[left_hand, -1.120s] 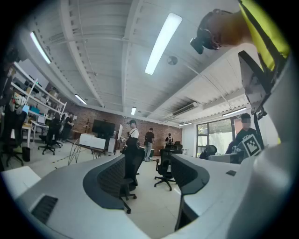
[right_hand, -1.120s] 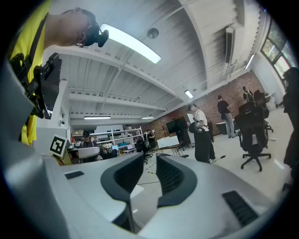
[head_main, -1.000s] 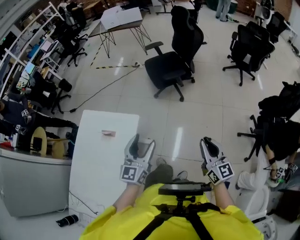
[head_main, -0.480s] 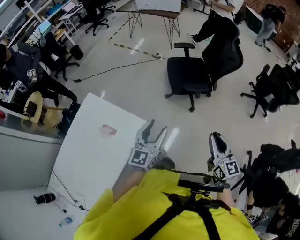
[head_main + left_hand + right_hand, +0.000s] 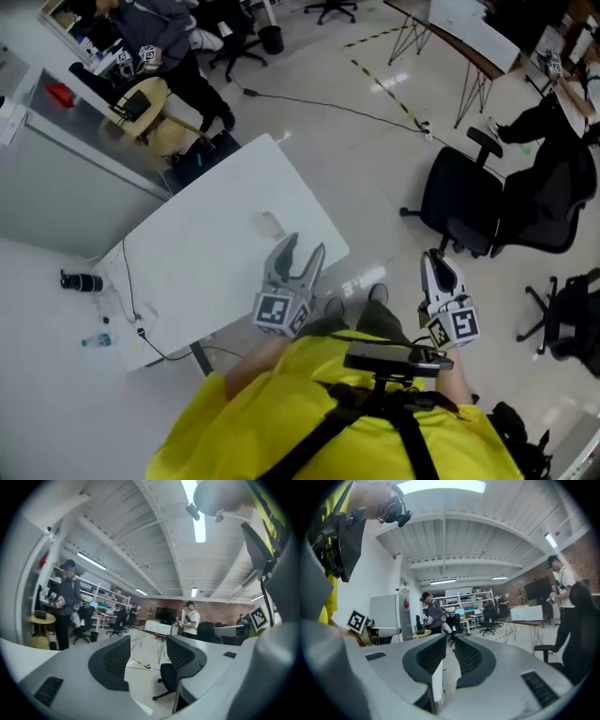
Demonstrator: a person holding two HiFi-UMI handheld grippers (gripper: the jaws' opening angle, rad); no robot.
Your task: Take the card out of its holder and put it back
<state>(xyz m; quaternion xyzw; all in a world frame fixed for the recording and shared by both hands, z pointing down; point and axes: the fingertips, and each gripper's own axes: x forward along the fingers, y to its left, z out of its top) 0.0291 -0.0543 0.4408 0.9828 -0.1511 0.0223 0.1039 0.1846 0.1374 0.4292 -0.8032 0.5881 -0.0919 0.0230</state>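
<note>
Head view: the white rectangular table [image 5: 206,272] fills centre-left. My left gripper [image 5: 301,255], at the table's lower-right edge, is opening and empty. My right gripper [image 5: 437,267], lower right, is almost closed and empty. The small pale card holder [image 5: 270,223] lies mid-table. I judge it light, thin and slippery, so I'd pinch an edge.

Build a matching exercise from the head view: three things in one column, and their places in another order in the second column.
Things:
1. card holder
2. black office chair
3. small bottle

Places:
A. lying on the floor, to the left of the table in the head view
B. on top of the white table
C. standing on the floor, to the right of the table in the head view

Pairs: 1-B, 2-C, 3-A
</note>
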